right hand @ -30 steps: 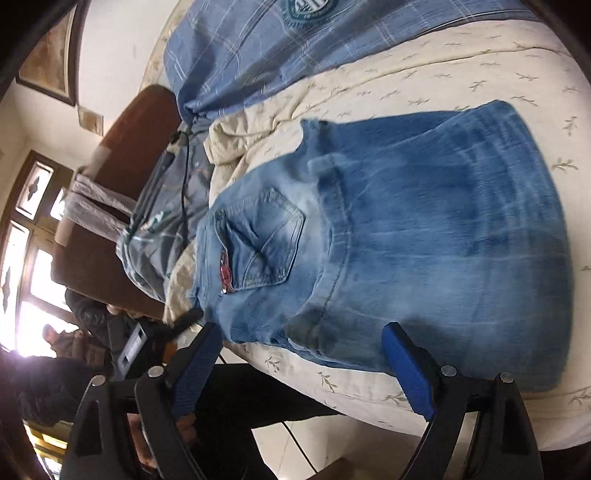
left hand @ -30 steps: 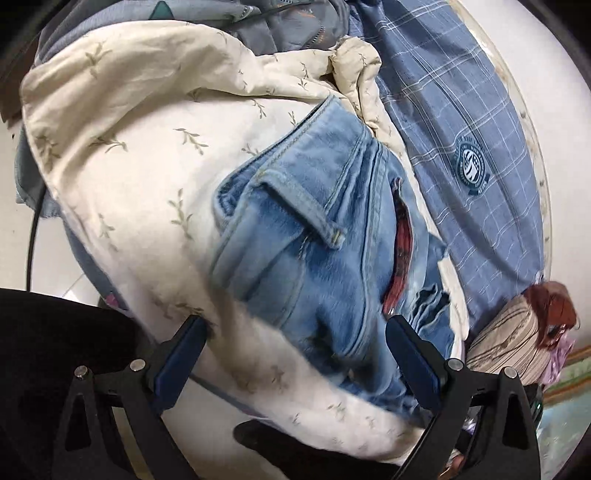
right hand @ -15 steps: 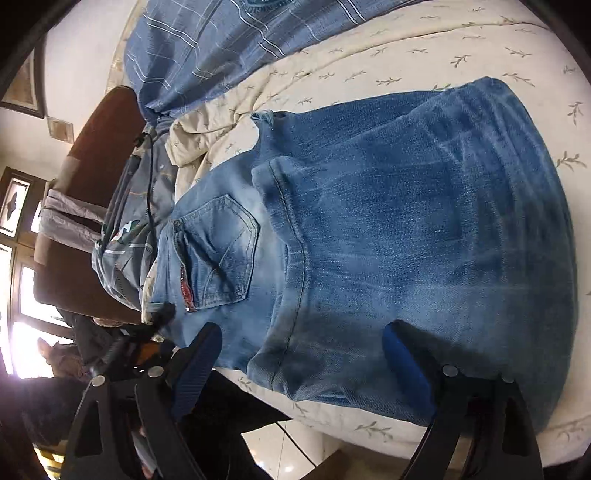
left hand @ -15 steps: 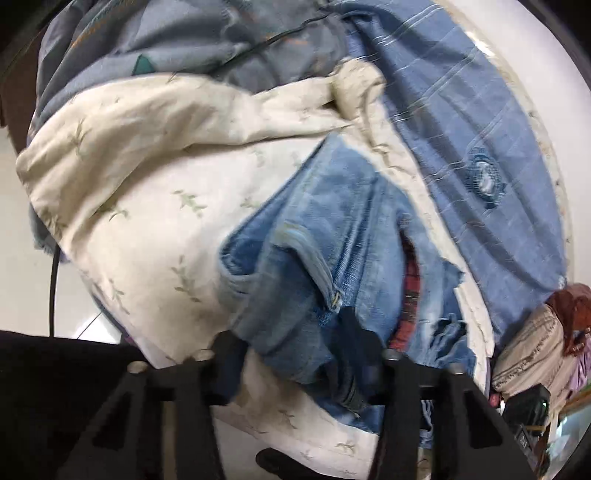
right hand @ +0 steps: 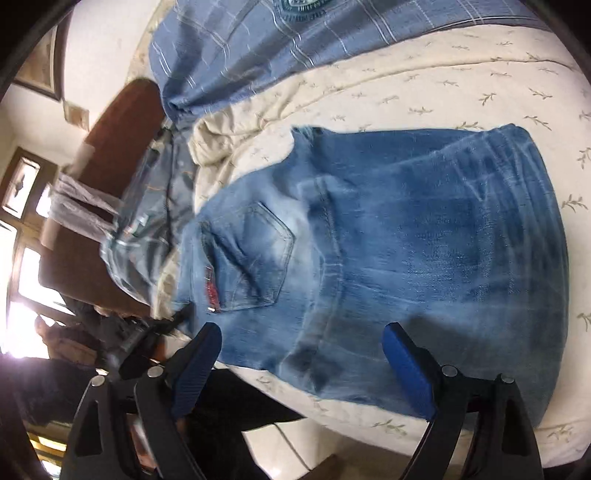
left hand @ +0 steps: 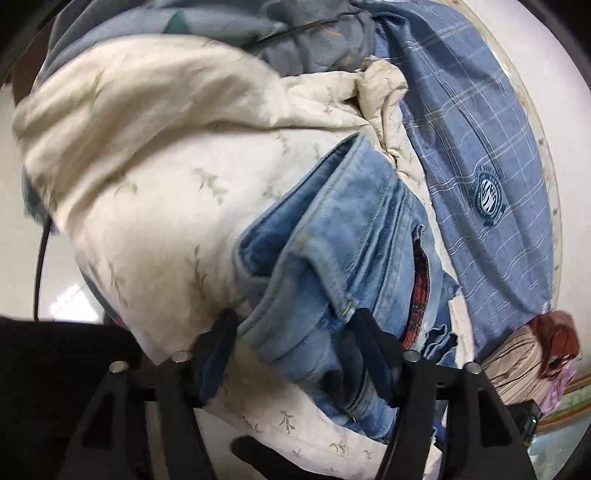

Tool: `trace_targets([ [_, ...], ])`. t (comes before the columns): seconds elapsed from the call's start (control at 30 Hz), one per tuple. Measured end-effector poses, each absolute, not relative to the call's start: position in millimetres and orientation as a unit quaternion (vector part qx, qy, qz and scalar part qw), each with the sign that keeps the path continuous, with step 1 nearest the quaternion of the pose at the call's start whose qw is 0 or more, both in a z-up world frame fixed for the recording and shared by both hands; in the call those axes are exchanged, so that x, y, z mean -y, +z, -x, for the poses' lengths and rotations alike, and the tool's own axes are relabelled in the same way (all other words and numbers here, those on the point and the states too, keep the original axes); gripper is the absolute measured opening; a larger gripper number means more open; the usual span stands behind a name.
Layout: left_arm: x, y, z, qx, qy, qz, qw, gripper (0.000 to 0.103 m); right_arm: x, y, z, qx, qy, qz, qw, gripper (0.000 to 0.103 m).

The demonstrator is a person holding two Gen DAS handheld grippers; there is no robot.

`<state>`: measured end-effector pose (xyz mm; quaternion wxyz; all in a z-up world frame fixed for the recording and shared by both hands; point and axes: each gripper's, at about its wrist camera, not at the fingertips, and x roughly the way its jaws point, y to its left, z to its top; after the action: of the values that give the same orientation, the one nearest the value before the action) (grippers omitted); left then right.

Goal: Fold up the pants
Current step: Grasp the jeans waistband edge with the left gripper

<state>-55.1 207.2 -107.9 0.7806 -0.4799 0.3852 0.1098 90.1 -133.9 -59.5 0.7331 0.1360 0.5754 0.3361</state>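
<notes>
Light blue jeans (left hand: 351,240) lie on a cream leaf-print quilt (left hand: 147,184), waistband and a belt loop towards me in the left wrist view. My left gripper (left hand: 293,321) has a bunched fold of the waistband between its pads; the pads still press on the denim while the jaws are opening slightly. In the right wrist view the jeans (right hand: 424,240) lie spread flat, back pocket with a red tag to the left. My right gripper (right hand: 301,332) stands wide open just above the jeans' near edge, nothing pinched between its blue pads.
A blue plaid cloth with a round crest (left hand: 480,166) lies beyond the jeans. A grey-blue garment (left hand: 295,33) is heaped at the far end. A brown headboard (right hand: 110,140) and windows are at the left. Striped and red fabrics (left hand: 517,354) sit at the right.
The left jaws came in from wide open onto the jeans' waistband and bunched the denim between them. The right gripper stayed open and drifted a little over the jeans.
</notes>
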Motion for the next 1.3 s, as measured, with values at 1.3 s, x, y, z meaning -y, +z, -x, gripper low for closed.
trace_targets([
  [1.3,-176,-68,43,-0.406,0.154,0.297,0.85,0.028,77,-44,-143,-0.574,0.315,-0.028,0.756,0.098],
])
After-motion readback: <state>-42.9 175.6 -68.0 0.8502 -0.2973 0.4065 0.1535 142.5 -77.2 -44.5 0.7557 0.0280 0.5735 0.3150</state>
